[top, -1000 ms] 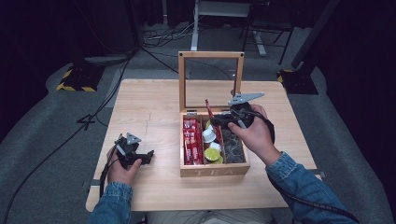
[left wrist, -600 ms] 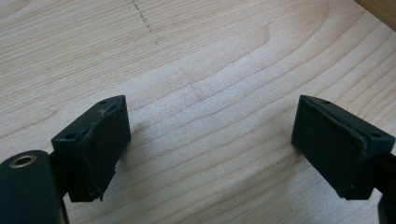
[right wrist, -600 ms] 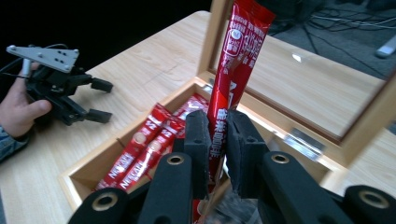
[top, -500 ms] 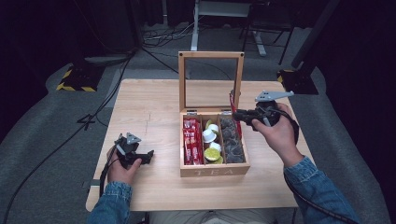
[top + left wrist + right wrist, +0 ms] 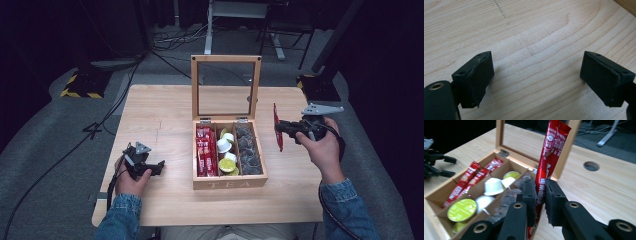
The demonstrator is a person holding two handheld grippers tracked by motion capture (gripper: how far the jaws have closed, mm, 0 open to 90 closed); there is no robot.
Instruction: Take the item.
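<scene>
A wooden tea box stands mid-table with its glass lid raised. Its left compartment holds red sachets, the middle one white and green capsules, the right one dark packets. My right gripper hovers to the right of the box, shut on a red sachet that stands upright between its jaws. In the right gripper view that red sachet rises above the pads. My left gripper rests on the table left of the box, open and empty, with bare wood between its fingers.
The wooden table has free room at the left and the back. A round cable hole lies in the tabletop beyond the box. Cables and a desk frame stand on the floor behind.
My right gripper has carried the red sachet from over the box out to the right of it. The left gripper has stayed where it was.
</scene>
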